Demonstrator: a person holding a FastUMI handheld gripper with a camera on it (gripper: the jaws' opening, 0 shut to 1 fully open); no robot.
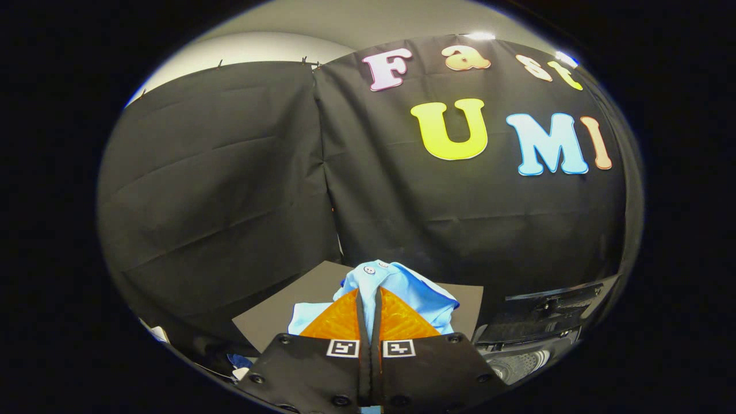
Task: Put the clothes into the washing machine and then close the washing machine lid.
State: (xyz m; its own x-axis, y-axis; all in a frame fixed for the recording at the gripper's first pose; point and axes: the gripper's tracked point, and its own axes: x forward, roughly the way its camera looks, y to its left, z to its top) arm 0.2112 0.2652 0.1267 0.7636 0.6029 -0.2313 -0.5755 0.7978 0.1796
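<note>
Light-blue buttoned shirt (397, 287) bunches up between the orange fingers (339, 319) of the gripper (368, 299), which pinch it tight.

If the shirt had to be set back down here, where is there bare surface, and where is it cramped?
The gripper is shut on the light blue shirt. Bare grey board shows beside the shirt, toward the black cloth wall, and a strip between shirt and washing machine. It is crowded around the machine and the clutter below the board.
</note>
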